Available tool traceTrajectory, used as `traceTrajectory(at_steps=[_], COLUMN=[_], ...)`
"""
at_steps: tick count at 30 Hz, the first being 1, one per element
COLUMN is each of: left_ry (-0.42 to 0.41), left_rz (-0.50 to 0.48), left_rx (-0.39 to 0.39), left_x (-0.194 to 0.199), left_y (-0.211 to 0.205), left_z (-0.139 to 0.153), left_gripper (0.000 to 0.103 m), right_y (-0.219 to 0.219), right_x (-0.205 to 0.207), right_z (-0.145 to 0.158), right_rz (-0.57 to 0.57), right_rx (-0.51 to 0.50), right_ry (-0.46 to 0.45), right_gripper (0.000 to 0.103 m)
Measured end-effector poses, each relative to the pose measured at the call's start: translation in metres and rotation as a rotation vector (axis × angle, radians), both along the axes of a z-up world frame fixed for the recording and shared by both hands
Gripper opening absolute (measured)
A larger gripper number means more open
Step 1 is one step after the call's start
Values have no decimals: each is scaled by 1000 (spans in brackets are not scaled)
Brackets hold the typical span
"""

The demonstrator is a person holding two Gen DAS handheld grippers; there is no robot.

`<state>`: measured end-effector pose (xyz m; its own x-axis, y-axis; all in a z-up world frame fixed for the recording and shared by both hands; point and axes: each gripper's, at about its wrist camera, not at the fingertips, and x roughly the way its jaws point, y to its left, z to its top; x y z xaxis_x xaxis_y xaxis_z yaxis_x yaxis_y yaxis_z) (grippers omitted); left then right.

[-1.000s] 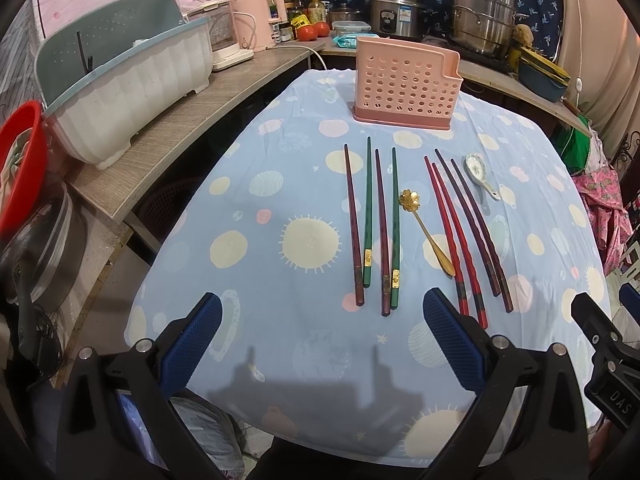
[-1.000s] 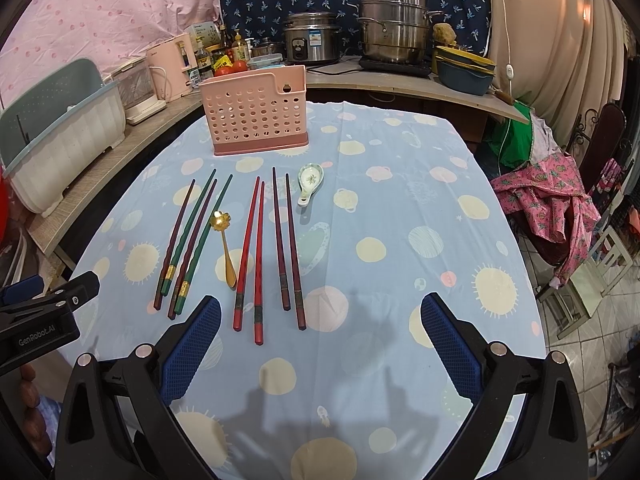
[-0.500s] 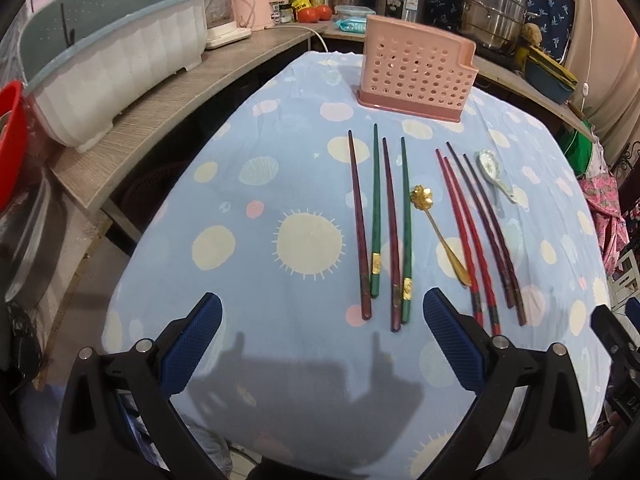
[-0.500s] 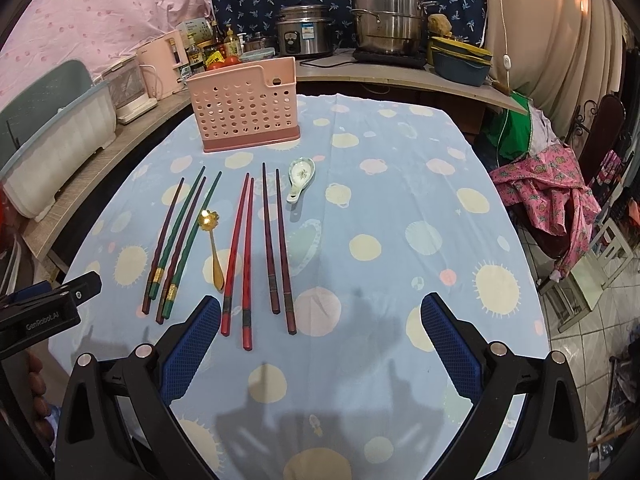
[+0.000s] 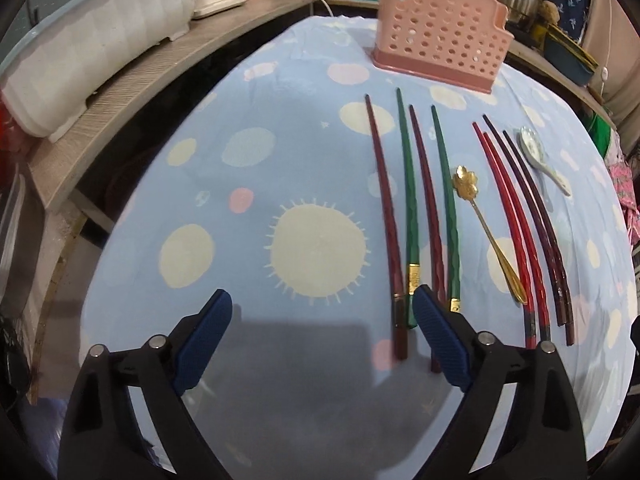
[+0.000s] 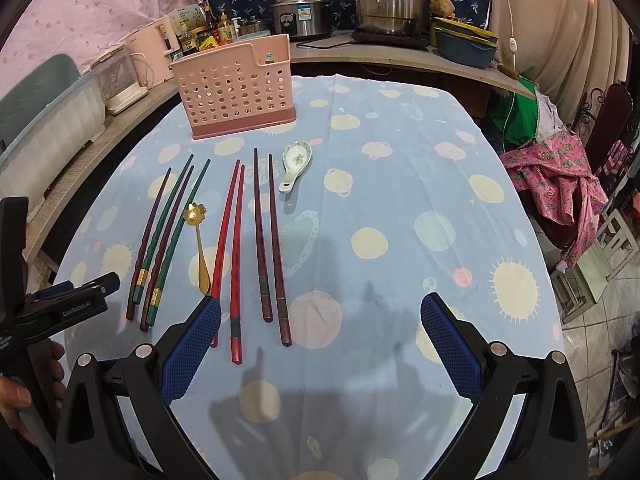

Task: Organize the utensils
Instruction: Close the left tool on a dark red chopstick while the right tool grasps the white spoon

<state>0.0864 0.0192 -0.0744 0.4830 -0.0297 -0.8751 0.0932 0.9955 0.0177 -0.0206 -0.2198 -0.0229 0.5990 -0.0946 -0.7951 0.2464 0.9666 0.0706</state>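
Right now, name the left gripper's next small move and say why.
Probably shift the left gripper a little to its right and lower it over the maroon and green chopsticks. Its jaws, just narrowed slightly, are open with only tablecloth between them, and its right pad overlaps those chopsticks' near ends. All utensils lie flat in front of the pink holder.

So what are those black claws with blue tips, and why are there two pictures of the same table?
They are two hand-held grippers, not a robot; a camera on each looks along its fingers. The left gripper has just been closing a little, yet stands open and empty near the maroon and green chopsticks. The right gripper is also open, holding nothing. On the tablecloth lie red chopsticks, dark chopsticks, a gold spoon, a ceramic spoon and a pink holder.
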Motion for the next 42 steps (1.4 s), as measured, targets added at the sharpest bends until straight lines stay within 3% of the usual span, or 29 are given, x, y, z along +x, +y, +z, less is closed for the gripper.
traceTrajectory(at_steps=[7,34,37,39,41,42], left_ry=[39,45,40,38,41,47], left_rz=[0,-6,-12,-24,-44,-54], left_rx=[-9,1,-5,-17,-40,-58], left_x=[6,4,0,-3,-7,-8], left_y=[-1,0,3,3,3,3], left_z=[-14,-22,-19,-17,-14,-13], left_gripper=[79,79,67,54,31,27], right_y=[-2,1,2,3,3,3], right_x=[3,4,4,4,5,7], right_z=[-2,-4,-4,-5,-5,-6], right_rz=[-2,1,2,4,9,12], right_rx=[5,3,7,6,5,3], right_ry=[8,14,14,16,16,15], right_gripper=[96,96,96,96,96,96])
